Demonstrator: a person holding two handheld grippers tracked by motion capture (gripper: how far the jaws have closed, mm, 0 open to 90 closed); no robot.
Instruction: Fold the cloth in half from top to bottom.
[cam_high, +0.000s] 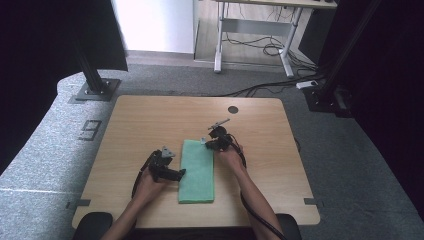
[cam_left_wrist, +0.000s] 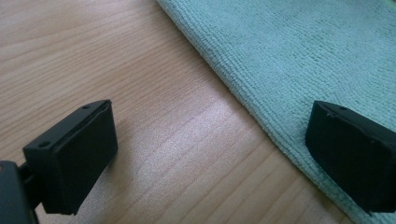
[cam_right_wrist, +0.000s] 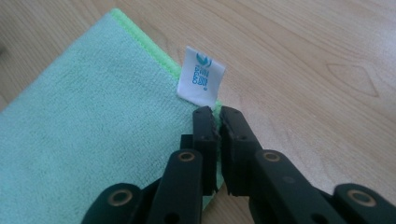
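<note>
Wood-grain table (cam_high: 150, 120) top, with a folded green towel (cam_high: 197, 171) lying lengthwise near the middle of its near half. Starting at the left, the left gripper (cam_high: 179, 173) rests low at the towel's left long edge, its jaws standing wide apart: in the left gripper view one pad hangs over bare wood and the other over the terry cloth, the edge running between them, nothing pinched yet. Moving right, the towel looks flat and already doubled into a narrow strip. At its far right corner, the right gripper (cam_right_wrist: 218, 122) has its jaws clamped together on the hem, just below the little white label (cam_right_wrist: 201, 77). My read is that one corner is secured and the left side still needs gripping before the next fold or lift can begin.
</note>
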